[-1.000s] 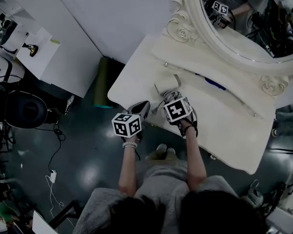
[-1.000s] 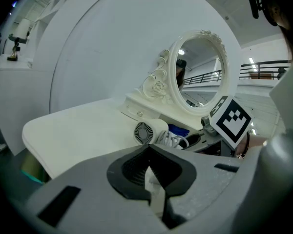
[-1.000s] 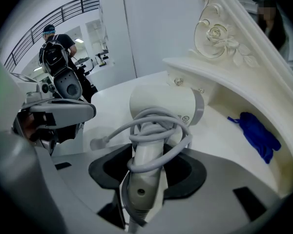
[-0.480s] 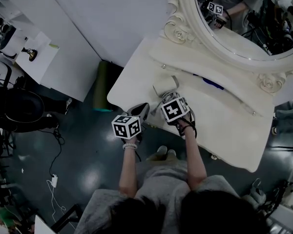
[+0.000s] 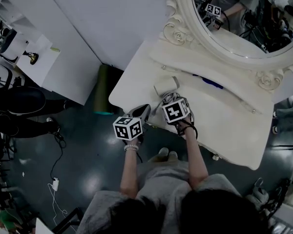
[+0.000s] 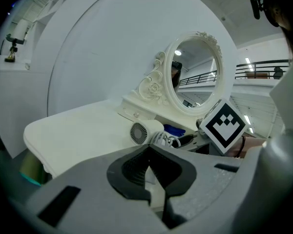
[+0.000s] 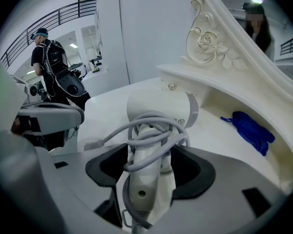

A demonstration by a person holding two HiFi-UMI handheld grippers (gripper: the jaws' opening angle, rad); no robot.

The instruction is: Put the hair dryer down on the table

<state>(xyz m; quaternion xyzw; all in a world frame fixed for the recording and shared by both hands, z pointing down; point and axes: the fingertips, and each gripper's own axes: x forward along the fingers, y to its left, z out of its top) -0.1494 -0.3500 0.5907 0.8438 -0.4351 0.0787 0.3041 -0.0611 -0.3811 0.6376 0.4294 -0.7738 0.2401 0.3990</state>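
Note:
The white hair dryer (image 5: 166, 87) lies on the white dressing table (image 5: 219, 116) near its front left corner, with its cord wound round the handle. In the right gripper view the hair dryer (image 7: 158, 108) has its handle between the jaws of my right gripper (image 7: 149, 167). Those jaws are opening, and dark gaps show beside the handle. My right gripper (image 5: 171, 99) sits just behind the dryer. My left gripper (image 5: 140, 112) hovers at the table's front edge, left of the dryer, jaws together and empty. The left gripper view shows the dryer (image 6: 141, 132) ahead of my left gripper (image 6: 149, 152).
An ornate oval mirror (image 5: 244, 18) stands at the back of the table. A blue object (image 5: 214, 83) lies on the shelf under it. A green roll (image 5: 101, 89) stands on the floor left of the table. A person (image 7: 49, 52) stands far off.
Both grippers stay almost where they were at the table's front edge. The hair dryer keeps its place on the table.

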